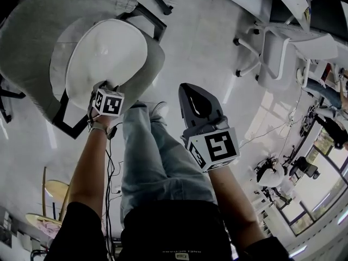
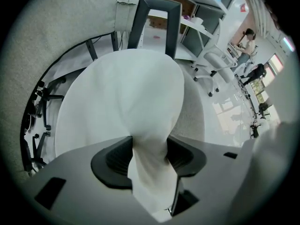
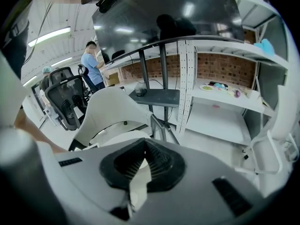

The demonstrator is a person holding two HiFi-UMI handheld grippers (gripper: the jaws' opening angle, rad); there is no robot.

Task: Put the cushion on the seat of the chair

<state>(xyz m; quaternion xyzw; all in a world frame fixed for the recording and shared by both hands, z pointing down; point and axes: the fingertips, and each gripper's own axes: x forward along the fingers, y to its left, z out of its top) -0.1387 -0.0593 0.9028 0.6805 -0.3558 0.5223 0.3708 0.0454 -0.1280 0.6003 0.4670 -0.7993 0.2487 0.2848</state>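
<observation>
Left gripper [image 2: 149, 149] pinches cushion [image 2: 122, 97] edge

head cam: overhead, steep down, mid range; chair [image 1: 32, 48] at 10 o'clock, left gripper [image 1: 102, 86] at cushion [image 1: 109, 53] rim, right gripper [image 1: 187, 88] near centre
left gripper cam: looks along own jaws down onto cushion, very close; chair back 9 to 12 o'clock
right gripper cam: faces chair from side, farther off; shelves [image 3: 225, 93] at 3 o'clock
shared: chair in all three
</observation>
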